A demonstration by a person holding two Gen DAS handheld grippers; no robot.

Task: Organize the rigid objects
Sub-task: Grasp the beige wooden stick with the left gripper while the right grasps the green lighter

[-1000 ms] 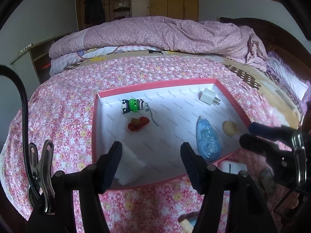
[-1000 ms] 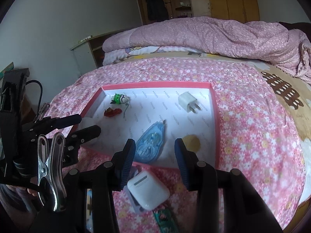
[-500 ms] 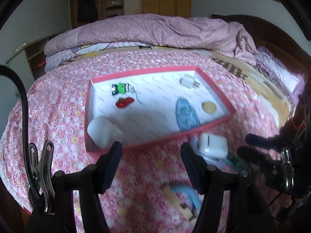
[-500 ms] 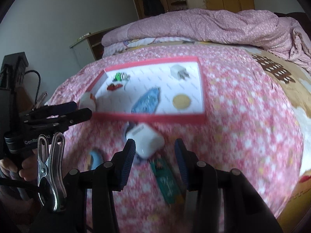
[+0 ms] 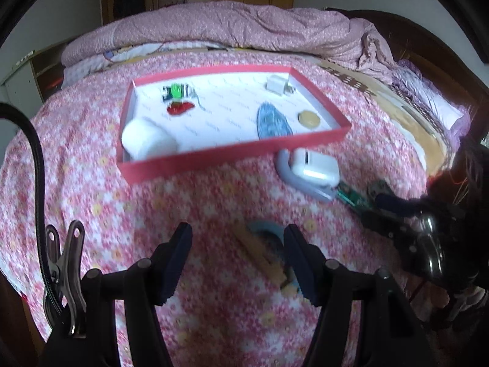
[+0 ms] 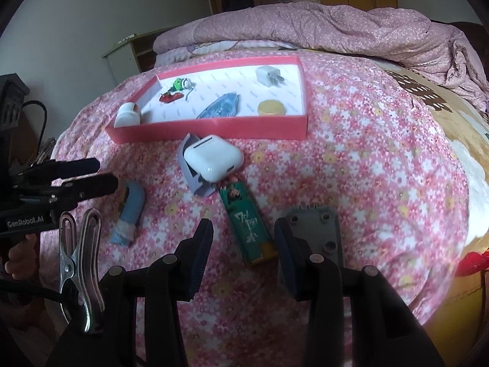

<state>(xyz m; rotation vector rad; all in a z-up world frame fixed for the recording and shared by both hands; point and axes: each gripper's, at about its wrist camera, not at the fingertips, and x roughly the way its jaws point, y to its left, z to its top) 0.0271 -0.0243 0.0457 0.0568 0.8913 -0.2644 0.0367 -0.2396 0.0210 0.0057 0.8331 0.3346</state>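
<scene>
Both my tools, left tool (image 5: 237,263) and right tool (image 6: 243,258), gape empty short of the red tray (image 6: 214,130); next I'd say: grasp the green lighter (image 6: 246,220) between pads.

"GenRobot.AI" was printed in white on the left tool (image 6: 76,176), along its black body. The green lighter (image 6: 247,223) bore white characters too stylised to read.

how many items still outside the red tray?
5: white earbud case, grey clip under it, green lighter, blue piece at left, grey plate nearest. Others may be hidden.
</scene>
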